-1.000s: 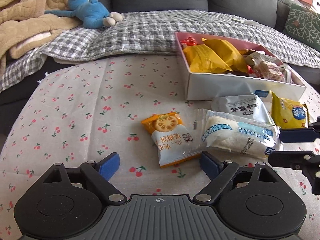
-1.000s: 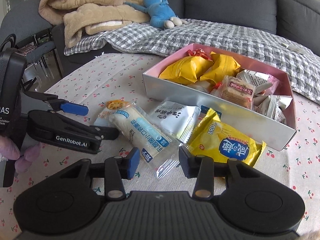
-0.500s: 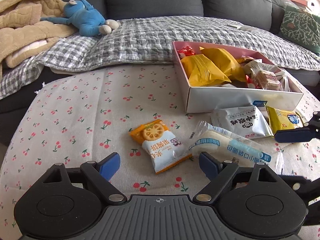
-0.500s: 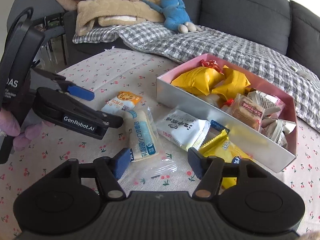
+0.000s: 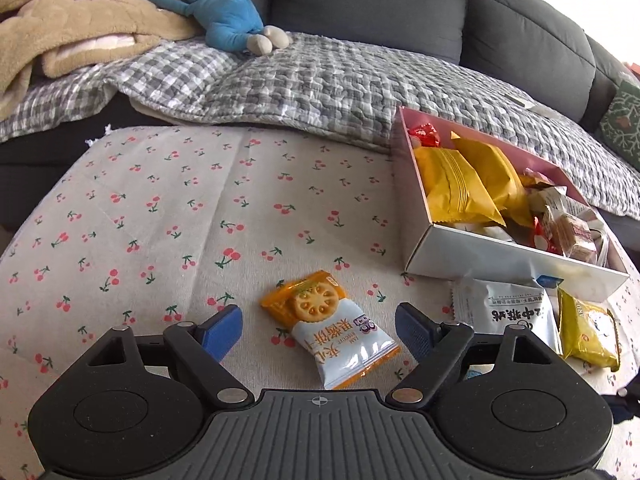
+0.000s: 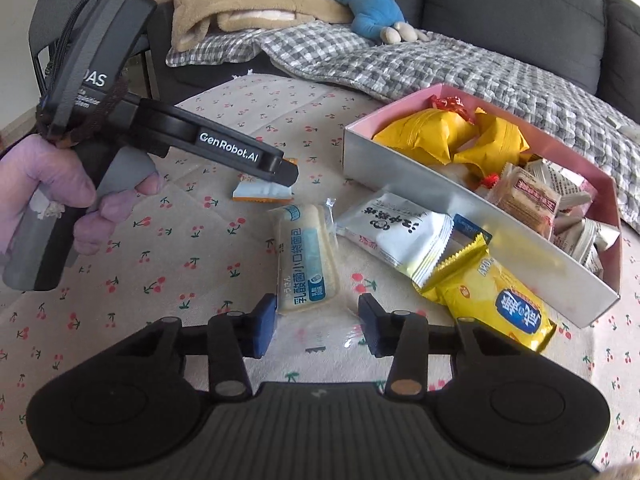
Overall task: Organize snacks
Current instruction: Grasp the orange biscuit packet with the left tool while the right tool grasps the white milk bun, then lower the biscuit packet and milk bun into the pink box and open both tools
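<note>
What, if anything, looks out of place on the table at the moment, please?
Four snack packets lie loose on the tablecloth outside the box: a biscuit packet, a bread roll, a white packet and a yellow packet. Nothing looks spilled or torn.

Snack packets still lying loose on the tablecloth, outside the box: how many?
4. The biscuit packet lies between the left tongs, the bread packet before the right tongs, and the white packet and yellow packet beside the box. None looks hidden.
</note>
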Tool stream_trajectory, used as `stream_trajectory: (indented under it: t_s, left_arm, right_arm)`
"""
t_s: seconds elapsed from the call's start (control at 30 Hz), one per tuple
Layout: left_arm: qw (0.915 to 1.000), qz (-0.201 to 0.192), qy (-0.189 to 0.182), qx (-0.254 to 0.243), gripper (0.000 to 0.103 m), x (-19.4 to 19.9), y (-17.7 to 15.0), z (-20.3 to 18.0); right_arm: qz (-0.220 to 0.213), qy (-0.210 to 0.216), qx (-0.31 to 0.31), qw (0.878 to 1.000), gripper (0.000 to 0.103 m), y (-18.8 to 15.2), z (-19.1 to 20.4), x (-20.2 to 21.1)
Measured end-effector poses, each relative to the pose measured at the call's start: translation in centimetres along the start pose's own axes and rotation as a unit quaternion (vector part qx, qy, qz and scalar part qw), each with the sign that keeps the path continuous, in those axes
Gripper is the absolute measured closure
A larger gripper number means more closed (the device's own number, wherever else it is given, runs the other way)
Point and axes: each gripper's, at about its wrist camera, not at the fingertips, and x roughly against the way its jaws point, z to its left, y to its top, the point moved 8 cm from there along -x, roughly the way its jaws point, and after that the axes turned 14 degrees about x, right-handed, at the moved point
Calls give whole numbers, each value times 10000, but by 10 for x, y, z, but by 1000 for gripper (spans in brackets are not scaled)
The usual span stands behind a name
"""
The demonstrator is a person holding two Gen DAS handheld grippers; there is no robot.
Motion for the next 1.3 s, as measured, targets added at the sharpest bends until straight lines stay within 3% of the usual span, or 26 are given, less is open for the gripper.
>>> stream_trajectory:
  t_s: [0.1,0.27,0.63,0.8,1.0,1.3]
  left_arm:
    - [9998,-49,170,-121,29,-5,-4,-3]
    - [9973,-137,459,-556,63,-2,-8,-8]
    - [9975,11,423,-567,66,7,-12,0]
    - [9977,48,397,-555,66,9,-14,-2]
    - [9979,102,342,-539,66,14,-18,-5]
    - [9984,51,200,-528,66,24,-17,-13]
  right_arm:
    - [151,-4,-140,9998,60,-9,1,6]
    - [82,-110,-172,9998,46,-10,3,11]
    - [-83,-278,76,9995,45,4,11,-13]
    - [-260,-286,77,9992,76,6,15,-9]
    - [-357,-333,-24,9988,83,6,14,0]
    - [-434,-362,-321,9979,84,7,3,13]
